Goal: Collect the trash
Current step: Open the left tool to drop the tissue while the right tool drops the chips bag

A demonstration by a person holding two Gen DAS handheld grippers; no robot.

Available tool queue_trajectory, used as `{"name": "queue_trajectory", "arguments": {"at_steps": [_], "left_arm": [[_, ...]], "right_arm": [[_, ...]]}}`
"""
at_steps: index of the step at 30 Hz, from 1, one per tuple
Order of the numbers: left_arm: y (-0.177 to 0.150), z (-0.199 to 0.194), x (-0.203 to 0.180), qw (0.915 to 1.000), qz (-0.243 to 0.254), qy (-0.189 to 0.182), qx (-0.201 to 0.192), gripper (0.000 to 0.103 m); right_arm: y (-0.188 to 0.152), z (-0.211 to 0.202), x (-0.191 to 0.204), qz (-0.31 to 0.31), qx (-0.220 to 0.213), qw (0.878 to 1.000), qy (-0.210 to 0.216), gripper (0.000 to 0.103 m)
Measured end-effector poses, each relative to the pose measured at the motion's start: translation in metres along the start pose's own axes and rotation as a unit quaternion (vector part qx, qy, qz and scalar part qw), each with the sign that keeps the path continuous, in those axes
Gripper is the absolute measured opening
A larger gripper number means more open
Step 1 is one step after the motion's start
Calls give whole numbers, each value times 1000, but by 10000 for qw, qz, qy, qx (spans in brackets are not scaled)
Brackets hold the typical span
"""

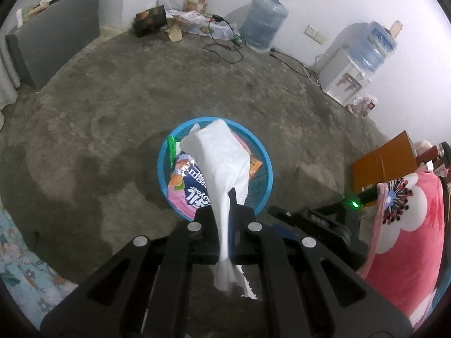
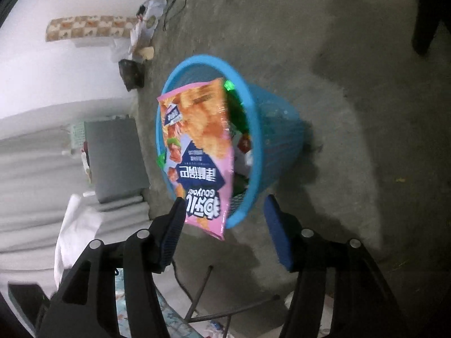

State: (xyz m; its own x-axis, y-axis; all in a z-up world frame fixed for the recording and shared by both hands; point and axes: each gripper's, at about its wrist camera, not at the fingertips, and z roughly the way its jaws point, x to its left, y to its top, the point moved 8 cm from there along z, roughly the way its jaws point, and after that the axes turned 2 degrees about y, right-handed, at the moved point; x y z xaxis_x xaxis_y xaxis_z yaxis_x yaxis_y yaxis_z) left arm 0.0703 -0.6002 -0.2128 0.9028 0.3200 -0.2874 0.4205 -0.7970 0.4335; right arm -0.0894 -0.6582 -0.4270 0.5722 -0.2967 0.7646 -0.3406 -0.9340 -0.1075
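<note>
A blue plastic basket (image 1: 266, 169) stands on the concrete floor and holds several wrappers. My left gripper (image 1: 225, 219) is shut on a white tissue (image 1: 225, 166) and holds it just above the basket. In the right wrist view the basket (image 2: 262, 129) lies ahead. A pink snack bag (image 2: 200, 155) hangs over its near rim, tilted, its lower end between my fingers. My right gripper (image 2: 222, 219) is open, and its left pad (image 2: 174, 225) is beside the bag's edge.
Water jugs (image 1: 265, 19) and a white dispenser (image 1: 344, 81) stand by the far wall, with cables (image 1: 225, 48) and papers on the floor. A brown box (image 1: 383, 166) and pink blanket (image 1: 408, 231) are at the right. A grey cabinet (image 1: 53, 48) is at the left.
</note>
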Motion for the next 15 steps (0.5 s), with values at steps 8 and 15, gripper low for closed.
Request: {"name": "queue_trajectory", "arguments": {"at_steps": [8, 15], "left_arm": [[21, 43, -5, 9983, -372, 395, 213, 68], [30, -6, 7, 9969, -530, 537, -214, 71]], "right_arm": [[-9, -43, 5, -42, -102, 9995, 288, 58], [-15, -45, 19, -366, -89, 9988, 328, 58]]}}
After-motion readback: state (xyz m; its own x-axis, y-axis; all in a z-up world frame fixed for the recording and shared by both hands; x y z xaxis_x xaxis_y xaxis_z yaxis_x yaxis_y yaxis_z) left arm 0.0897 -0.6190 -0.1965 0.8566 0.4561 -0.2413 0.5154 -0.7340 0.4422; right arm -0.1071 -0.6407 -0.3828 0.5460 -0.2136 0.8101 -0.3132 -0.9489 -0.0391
